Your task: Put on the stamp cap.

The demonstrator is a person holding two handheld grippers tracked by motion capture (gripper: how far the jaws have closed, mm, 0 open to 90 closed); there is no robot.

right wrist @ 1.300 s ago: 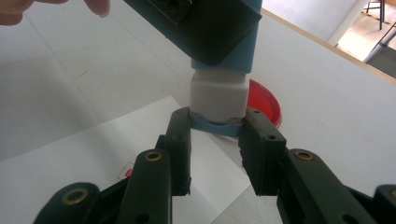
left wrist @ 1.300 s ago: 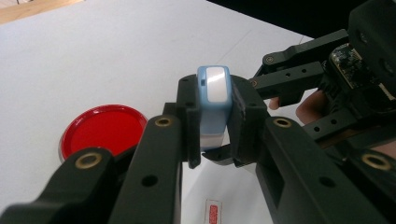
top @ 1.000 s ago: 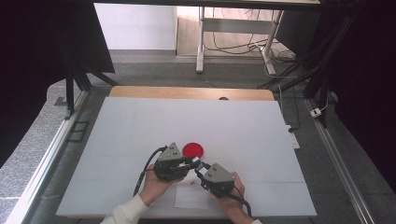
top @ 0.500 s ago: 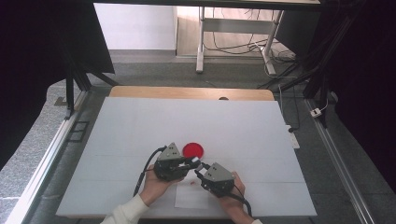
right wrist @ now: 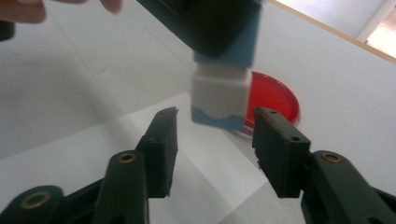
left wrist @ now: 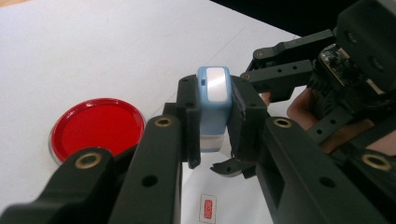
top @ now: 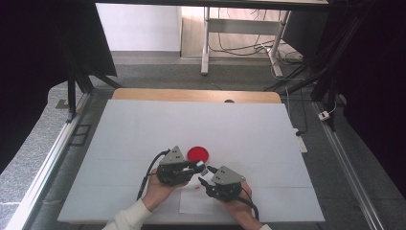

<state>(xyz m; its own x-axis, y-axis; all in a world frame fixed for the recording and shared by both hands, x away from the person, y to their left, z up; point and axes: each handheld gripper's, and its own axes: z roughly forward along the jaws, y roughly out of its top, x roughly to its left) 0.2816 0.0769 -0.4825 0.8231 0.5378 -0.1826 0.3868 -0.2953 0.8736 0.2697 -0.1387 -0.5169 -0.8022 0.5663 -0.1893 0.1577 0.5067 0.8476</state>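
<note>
My left gripper (left wrist: 215,140) is shut on a blue and white stamp (left wrist: 214,102), with its black pads clamped on the two sides. In the right gripper view the stamp (right wrist: 219,93) hangs down between the pads of my right gripper (right wrist: 215,126). Those jaws have just been opening, and a gap shows on each side of the stamp's lower end. From above, the left gripper (top: 200,166) and right gripper (top: 205,175) meet tip to tip near the table's front. A round red ink pad (top: 197,154) lies just behind them.
A white sheet of paper (top: 196,203) lies under the grippers near the front edge of the white table (top: 143,124). It bears a small red stamp mark (left wrist: 208,208). A person's hands hold both grippers from the bottom of the high view.
Both hands stay where they were. The high view shows no clear difference at this distance.
</note>
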